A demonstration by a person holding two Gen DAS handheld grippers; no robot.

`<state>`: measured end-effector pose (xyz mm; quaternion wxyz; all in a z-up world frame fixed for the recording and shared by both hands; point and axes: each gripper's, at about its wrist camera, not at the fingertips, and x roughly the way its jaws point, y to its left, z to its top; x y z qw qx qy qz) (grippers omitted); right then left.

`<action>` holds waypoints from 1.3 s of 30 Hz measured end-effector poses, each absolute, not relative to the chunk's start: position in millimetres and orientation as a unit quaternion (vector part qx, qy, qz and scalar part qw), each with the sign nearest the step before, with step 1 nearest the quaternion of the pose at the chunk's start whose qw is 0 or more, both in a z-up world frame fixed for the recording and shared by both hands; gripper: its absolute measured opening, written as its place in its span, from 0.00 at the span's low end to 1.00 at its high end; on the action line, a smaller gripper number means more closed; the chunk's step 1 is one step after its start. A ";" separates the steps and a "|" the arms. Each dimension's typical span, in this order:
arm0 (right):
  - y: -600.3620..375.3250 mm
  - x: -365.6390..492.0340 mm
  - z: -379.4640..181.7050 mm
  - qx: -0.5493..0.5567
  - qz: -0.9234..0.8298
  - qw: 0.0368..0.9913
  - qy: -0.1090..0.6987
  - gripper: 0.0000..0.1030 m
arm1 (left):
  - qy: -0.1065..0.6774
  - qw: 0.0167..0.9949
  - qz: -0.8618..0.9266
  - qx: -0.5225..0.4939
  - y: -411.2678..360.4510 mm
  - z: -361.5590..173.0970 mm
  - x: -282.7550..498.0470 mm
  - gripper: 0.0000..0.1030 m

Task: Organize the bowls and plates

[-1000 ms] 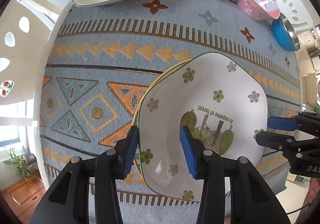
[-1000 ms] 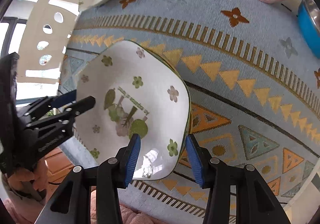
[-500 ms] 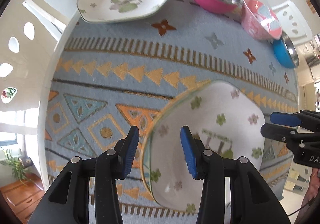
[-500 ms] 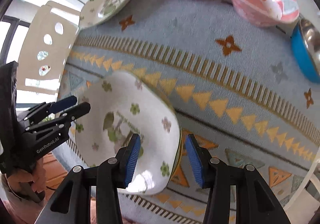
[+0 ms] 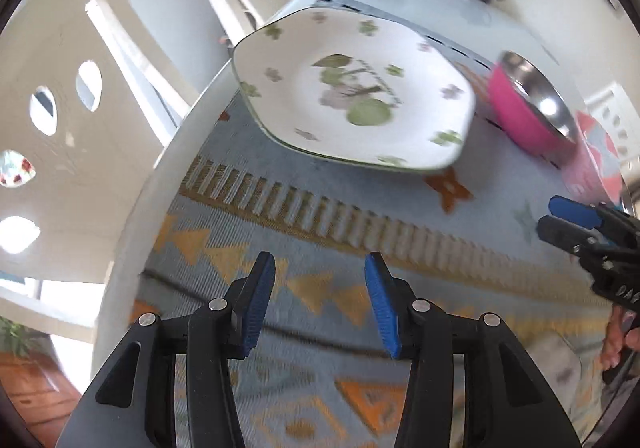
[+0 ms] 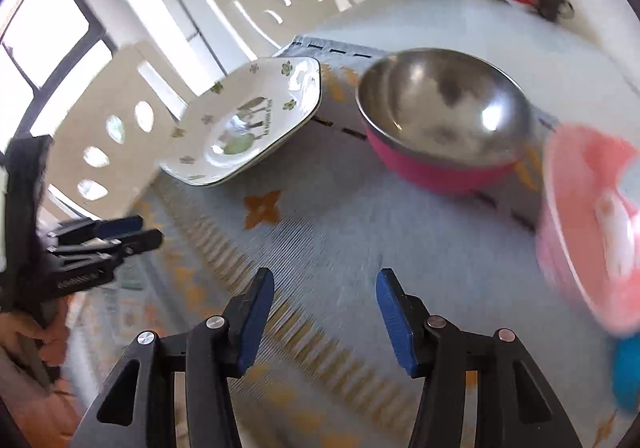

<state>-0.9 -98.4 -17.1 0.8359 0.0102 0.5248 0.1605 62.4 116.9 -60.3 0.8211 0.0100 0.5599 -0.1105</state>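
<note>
- left gripper [image 5: 318,302]: jaws spread wide, nothing between them, just hanging over the patterned tablecloth [image 5: 360,232]
- white flower plate [image 5: 352,88] sits near the cloth's far left corner, well ahead of that gripper
- pink steel-lined bowl [image 6: 444,124] is just right of the plate, a bit apart
- right gripper [image 6: 324,314]: also wide and empty
- light pink bowl [image 6: 592,224] at far right, pretty blurry
- blue bowl [image 6: 626,376] barely peeks in at the right edge
</note>
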 end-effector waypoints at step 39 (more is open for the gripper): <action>-82.1 14.7 -50.1 -0.081 0.145 0.871 0.462 1.00 | 0.455 0.880 -0.126 0.061 92.2 -77.7 68.8 1.00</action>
